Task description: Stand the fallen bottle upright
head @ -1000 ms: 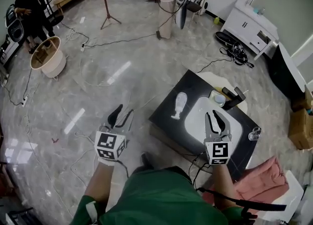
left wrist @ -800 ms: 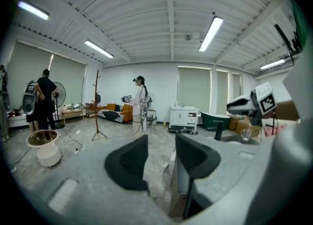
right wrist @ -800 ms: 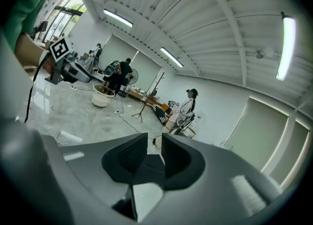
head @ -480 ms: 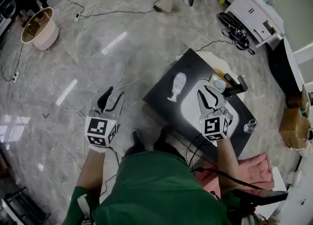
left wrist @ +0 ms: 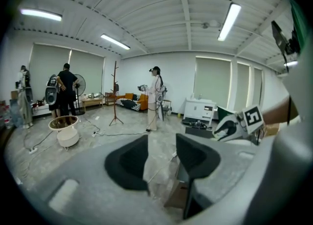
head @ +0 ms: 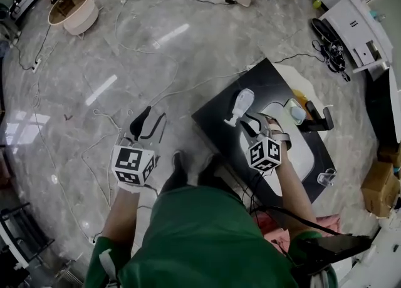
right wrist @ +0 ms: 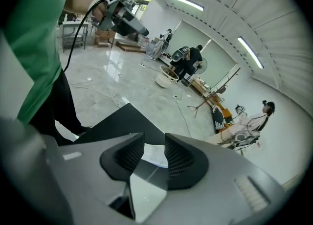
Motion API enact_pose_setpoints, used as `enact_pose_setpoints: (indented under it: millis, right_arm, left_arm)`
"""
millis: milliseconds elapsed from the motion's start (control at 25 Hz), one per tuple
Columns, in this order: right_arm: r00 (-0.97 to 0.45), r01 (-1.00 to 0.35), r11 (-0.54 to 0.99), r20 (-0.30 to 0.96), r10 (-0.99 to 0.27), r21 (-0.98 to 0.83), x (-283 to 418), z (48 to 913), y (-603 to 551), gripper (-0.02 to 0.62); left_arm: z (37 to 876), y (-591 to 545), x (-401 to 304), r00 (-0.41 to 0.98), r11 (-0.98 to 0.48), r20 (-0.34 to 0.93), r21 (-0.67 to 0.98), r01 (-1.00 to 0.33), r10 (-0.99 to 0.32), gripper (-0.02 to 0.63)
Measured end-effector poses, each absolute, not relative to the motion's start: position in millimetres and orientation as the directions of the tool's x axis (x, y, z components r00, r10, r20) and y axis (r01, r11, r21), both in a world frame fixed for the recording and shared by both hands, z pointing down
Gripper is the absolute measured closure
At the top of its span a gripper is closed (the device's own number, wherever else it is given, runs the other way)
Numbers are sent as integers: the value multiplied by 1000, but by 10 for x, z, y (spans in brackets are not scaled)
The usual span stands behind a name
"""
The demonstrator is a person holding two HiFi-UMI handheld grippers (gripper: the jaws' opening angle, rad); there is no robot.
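Note:
A clear plastic bottle (head: 240,105) lies on its side on the black table (head: 213,125), cap end toward me. My right gripper (head: 252,124) hangs just short of the bottle's near end, tilted down at it. Its jaws are opening, and in the right gripper view (right wrist: 154,142) the pale bottle (right wrist: 152,155) shows through the gap, beyond the pads and untouched. My left gripper (head: 151,123) is off the table's left side above the floor. It stands open with nothing between its jaws (left wrist: 162,142).
On the table lie a white mat (head: 294,158), a small bowl (head: 296,114), a black stand (head: 317,121) and a glass (head: 324,177) at the right edge. Cables trail over the marble floor. A basin (head: 76,6) stands far left. People stand far back.
My right gripper has dropped and swung left across the table toward the bottle, rolling as it went. The left gripper has sunk a little. The head view has tipped further down.

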State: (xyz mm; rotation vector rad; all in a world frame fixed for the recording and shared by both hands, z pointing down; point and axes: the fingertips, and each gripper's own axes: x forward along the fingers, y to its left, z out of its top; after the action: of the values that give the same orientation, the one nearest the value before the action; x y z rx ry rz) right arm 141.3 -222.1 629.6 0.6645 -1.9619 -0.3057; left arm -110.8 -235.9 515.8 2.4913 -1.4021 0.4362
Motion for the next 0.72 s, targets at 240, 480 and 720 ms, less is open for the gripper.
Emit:
enact_pose_setpoints:
  millis: [240,480,720]
  right_arm:
    - [-383,-246,899,816,-433,361,1233,6911,-2145,468]
    - [-341,-284,915,861,-377,288,1176,7318,-2130,469]
    - [-306,-363,898,878,-368,250,1246,7525,-2120,481]
  left_arm:
    - [5317,-2262,-1252,413,-423,417,72,-903,-810,426]
    - [5476,-2176,-1464,371,-372,447,89,-924,-814,428]
    - [5601,-2171,-1527,373,-345,456,147,-927,-808,437]
